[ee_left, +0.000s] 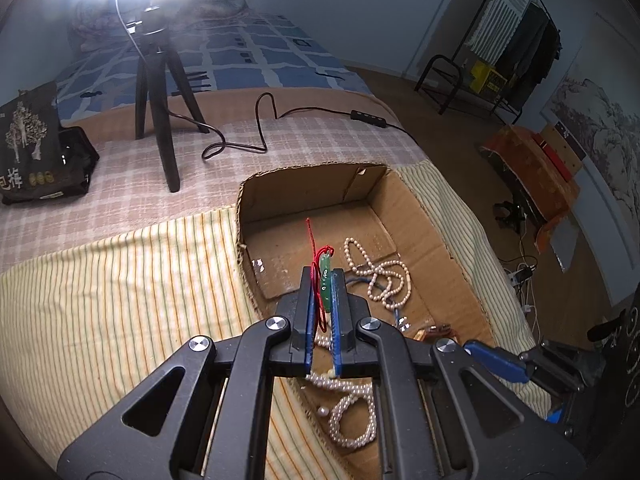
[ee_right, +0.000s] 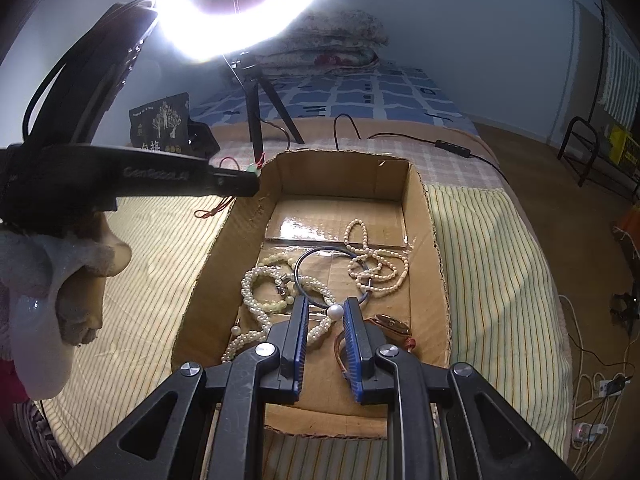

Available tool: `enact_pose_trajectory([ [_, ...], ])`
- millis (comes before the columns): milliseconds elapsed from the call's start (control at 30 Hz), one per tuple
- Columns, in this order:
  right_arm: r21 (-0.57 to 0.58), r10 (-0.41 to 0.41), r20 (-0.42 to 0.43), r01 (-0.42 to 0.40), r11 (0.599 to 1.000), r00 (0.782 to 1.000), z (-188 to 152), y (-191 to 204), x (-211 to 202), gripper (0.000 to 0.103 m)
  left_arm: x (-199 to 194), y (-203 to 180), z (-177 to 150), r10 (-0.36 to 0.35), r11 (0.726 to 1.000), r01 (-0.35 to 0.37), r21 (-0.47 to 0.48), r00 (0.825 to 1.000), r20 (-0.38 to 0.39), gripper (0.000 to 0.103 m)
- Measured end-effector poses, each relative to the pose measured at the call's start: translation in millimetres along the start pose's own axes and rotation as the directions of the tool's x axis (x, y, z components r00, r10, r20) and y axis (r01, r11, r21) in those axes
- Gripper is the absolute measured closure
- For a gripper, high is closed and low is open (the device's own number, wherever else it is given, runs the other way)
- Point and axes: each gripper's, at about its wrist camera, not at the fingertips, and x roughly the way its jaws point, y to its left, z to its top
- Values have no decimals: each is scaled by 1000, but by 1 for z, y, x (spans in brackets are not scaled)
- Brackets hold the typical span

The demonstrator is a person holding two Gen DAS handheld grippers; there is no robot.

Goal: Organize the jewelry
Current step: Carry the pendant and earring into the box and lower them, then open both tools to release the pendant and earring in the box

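The left gripper point(ee_left: 323, 280) is being held closed on a green pendant point(ee_left: 325, 280) with a red cord point(ee_left: 316, 272), pinched between its blue pads above the open cardboard box point(ee_left: 404, 216). In the right wrist view, the same gripper point(ee_right: 250, 178) is being seen from the side at the box's left wall point(ee_right: 224, 240), the cord point(ee_right: 212, 210) dangling below it.

The right gripper point(ee_right: 335, 312) is being held nearly closed on a single large pearl point(ee_right: 335, 312), which is being pressed between its two pads just over the box floor. Whether that pearl is loose or belongs to a strand cannot be told.

Inside the box, jewelry is being kept in a loose pile: white pearl strands point(ee_right: 260, 292) at the left, a dark blue hoop point(ee_right: 320, 276) in the middle, a cream bead necklace point(ee_right: 372, 264) at the right, and a brown-strapped watch point(ee_right: 390, 324) near the right gripper.

"GenRobot.AI" is being shown in grey letters on the left gripper's side. A black packet point(ee_left: 28, 144) with a pale tree and Chinese characters is being propped beside the ring light's tripod point(ee_left: 160, 92).
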Motion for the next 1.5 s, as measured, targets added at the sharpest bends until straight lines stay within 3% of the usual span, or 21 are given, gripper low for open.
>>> enact_pose_trajectory([
  [400,5,2,-12,-2,1000,1000,2,-1,8,85,8,0,3,12,1000,-12,-6,1000,-1,98],
  [567,-16,-13,-4,13,1000,1000,0,4,6,65,6,-1,3,23,1000,-23,-6,1000,4,98],
  [600,-17,-14,-2,14,1000,1000,0,4,6,64,6,-1,3,29,1000,-29,-4,1000,5,95],
  [700,-13,-17,4,17,1000,1000,-1,4,4,43,4,-1,3,36,999,-35,-7,999,16,48],
  [733,-9,-27,10,27,1000,1000,-1,4,3,27,3,-1,3,42,999,-42,-9,999,25,43],
  [767,-8,-33,16,33,999,999,-1,4,2,17,1,-1,3,51,999,-50,-10,998,30,43],
  [967,-8,-75,40,75,997,996,2,7,-3,6,-4,-1,4,52,999,-52,-12,998,34,38],
  [1500,-17,-113,74,115,993,991,7,18,-26,4,-32,-5,2,58,998,-58,3,996,63,37],
])
